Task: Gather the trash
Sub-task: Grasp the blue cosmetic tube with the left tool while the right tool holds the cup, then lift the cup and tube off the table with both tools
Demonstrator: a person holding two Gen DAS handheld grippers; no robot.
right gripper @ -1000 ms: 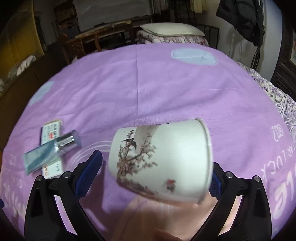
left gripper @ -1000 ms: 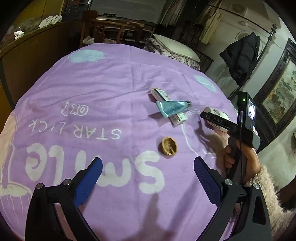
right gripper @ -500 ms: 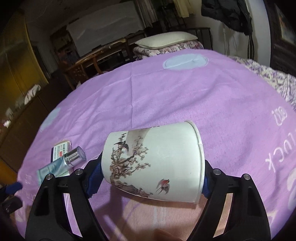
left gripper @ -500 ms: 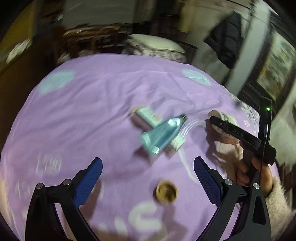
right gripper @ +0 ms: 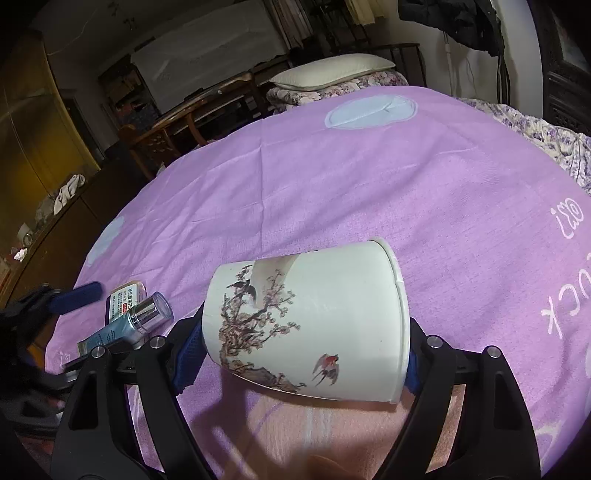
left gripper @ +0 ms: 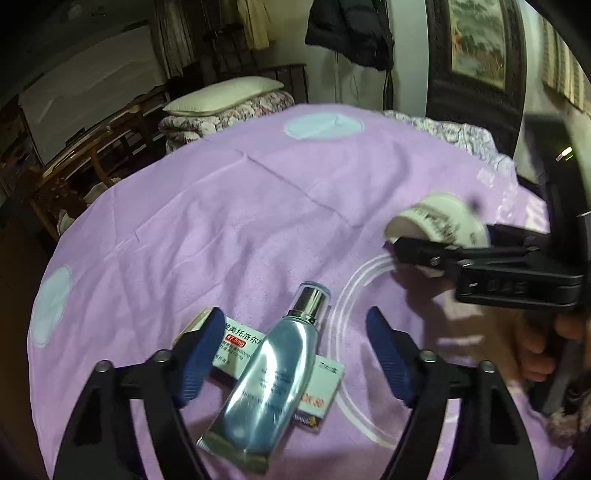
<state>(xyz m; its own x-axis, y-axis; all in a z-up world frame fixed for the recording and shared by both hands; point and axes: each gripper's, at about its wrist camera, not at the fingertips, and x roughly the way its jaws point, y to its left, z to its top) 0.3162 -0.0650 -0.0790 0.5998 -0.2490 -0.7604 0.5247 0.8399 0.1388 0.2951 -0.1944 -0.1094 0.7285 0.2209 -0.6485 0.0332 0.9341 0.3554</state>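
A light-blue tube with a silver cap [left gripper: 273,384] lies across a white medicine box [left gripper: 321,395] on the purple bedspread [left gripper: 221,221]. My left gripper [left gripper: 295,350] hovers over them, its jaws closing. The tube sits between the blue pads [left gripper: 203,350], which stand clear of it on both sides. My right gripper [right gripper: 299,358] is shut on a white paper cup [right gripper: 314,314] printed with branches and birds. The cup lies on its side just above the cloth, to the right of the tube. The same cup [left gripper: 439,221] shows in the left wrist view.
The bedspread carries white lettering [right gripper: 561,295] and pale blue circles [right gripper: 369,110]. A pillow on folded quilts [left gripper: 221,99] lies at the far end. Wooden furniture [right gripper: 177,129] stands beyond the left edge. A dark jacket [left gripper: 347,33] hangs by the wall.
My left gripper swept right and rolled until the tube and box lay between its fingers, and its jaws narrowed. A small brown shell dropped out of view. My right gripper closed onto the cup.
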